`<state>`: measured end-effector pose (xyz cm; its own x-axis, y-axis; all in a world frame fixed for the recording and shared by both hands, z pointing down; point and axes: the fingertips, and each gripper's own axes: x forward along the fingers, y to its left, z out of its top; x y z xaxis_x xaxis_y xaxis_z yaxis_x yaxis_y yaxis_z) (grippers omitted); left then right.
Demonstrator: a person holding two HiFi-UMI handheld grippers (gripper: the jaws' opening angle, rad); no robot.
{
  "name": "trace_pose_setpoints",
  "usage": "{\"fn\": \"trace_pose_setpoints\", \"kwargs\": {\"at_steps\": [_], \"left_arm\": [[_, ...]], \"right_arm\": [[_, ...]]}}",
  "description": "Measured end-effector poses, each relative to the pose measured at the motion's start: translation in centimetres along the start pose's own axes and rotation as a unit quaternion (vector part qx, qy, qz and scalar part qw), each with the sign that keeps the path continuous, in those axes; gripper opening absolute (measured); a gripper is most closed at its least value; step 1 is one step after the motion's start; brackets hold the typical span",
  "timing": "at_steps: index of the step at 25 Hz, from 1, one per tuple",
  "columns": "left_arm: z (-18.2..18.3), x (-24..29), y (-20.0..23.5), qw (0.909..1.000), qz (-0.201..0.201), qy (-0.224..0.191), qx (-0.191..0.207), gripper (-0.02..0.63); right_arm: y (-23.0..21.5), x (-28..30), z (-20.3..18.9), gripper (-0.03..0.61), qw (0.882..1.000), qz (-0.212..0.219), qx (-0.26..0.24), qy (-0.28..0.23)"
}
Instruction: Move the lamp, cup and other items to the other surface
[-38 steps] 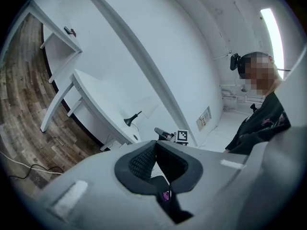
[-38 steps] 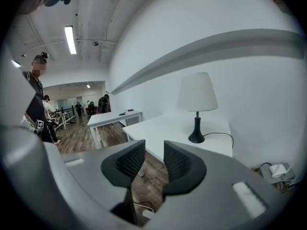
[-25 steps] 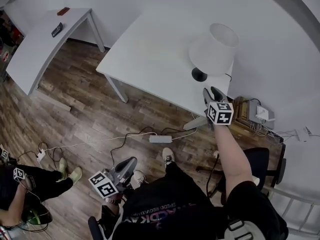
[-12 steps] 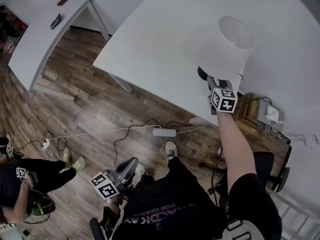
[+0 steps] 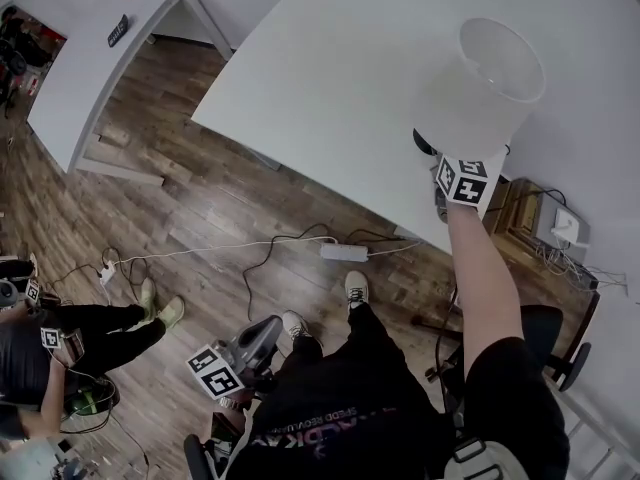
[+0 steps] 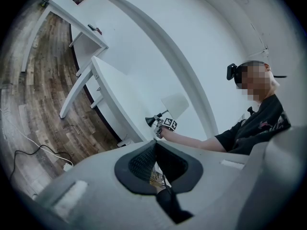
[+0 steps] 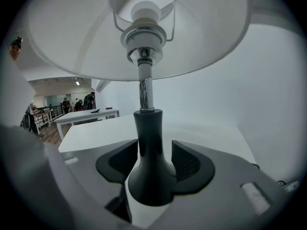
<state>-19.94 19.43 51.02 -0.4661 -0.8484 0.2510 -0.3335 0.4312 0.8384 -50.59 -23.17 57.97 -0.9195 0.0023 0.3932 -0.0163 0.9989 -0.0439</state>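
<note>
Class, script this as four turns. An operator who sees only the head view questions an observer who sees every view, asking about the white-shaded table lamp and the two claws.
Operator: In my head view the white lamp shade hides the tips of the right claw. Is the lamp inside it?
Observer: Yes. The right gripper view shows the lamp's black flared base standing between the jaws. They have just been opening and stand apart around it.
Operator: And the left claw, low in my view?
Observer: The left gripper view shows its pad tips meeting, with nothing between them.
</note>
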Motion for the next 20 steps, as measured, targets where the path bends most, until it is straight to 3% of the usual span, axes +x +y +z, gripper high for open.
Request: {"fn": "trace_pose_setpoints", "kwargs": {"at_steps": [14, 20], "left_arm": [[-1.5, 0.9, 0.0, 0.9997, 0.011, 0.013, -0.016, 0.0], [-1.9, 1.4, 0.0, 0.9997, 0.012, 0.013, -0.017, 0.0]], "right_arm": [[0.8, 2.6, -0.5, 0.174, 0.999, 0.043, -0.025, 0.015], [0.7, 2.6, -0.7, 0.169, 0.999, 0.04, -0.021, 0.014]]}}
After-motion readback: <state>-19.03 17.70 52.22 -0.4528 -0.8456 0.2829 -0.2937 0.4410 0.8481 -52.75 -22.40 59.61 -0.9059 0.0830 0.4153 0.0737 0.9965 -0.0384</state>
